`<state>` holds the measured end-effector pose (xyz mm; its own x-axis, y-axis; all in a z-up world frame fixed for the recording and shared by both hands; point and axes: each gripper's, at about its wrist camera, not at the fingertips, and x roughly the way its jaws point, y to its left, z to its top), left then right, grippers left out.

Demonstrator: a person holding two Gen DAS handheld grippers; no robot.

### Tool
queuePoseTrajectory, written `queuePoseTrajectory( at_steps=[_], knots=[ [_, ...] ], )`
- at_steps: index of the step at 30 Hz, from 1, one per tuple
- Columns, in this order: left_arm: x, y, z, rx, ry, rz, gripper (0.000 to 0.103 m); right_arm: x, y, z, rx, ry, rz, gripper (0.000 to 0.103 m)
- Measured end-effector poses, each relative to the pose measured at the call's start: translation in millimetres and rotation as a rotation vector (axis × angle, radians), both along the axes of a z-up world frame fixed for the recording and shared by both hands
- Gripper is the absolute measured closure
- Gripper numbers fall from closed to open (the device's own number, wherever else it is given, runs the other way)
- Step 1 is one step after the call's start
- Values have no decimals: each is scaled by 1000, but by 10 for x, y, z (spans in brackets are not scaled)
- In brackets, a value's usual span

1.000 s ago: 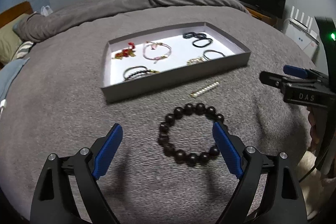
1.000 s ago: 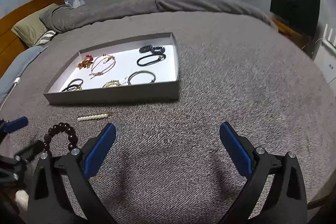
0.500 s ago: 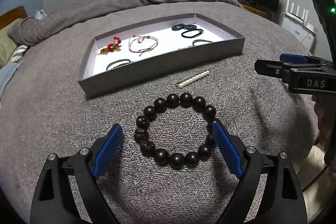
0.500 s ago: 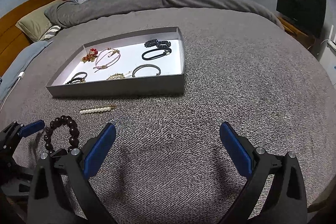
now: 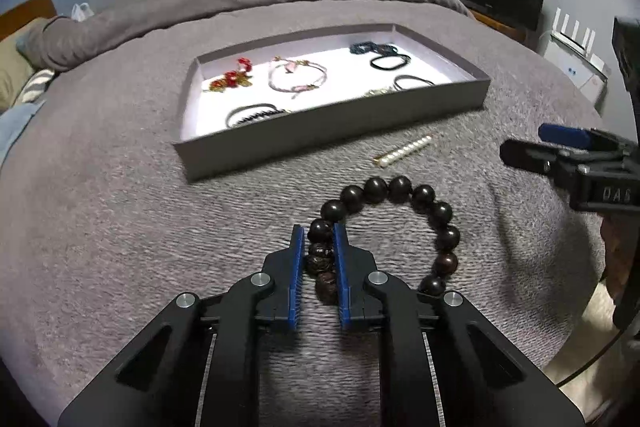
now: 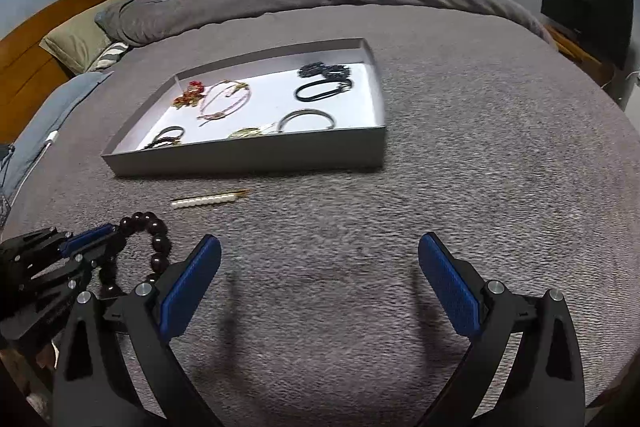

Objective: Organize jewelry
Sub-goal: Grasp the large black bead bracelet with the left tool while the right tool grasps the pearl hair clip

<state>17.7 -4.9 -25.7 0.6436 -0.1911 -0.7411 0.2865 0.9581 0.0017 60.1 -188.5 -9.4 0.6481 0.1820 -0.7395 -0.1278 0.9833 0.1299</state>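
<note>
Jaws on our left gripper have just been closing and now pinch the near-left side of the dark bead bracelet, which lies on the grey bed cover; a second ago they stood wide with the bracelet loose between them. Our right gripper hangs wide open over bare cover with nothing in it, same as before. Just beyond the bracelet lies a pearl hair clip, then the grey tray with the other pieces in it. Only the left view shows the pads on the beads; the right view shows the wooden headboard and pillow more fully.
</note>
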Motion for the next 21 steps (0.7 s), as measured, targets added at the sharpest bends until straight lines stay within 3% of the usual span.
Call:
queuePoseTrajectory(
  at_steps=[8, 15, 21],
  knots=[
    [54, 386, 113, -6, -37, 78, 87, 63, 381, -60, -7, 8, 53, 6],
    [163, 728, 59, -39, -7, 149, 87, 201, 649, -111, 21, 18, 71, 7],
    [195, 758, 1, -47, 4, 141, 87, 310, 767, -157, 8, 22, 55, 19]
  ],
)
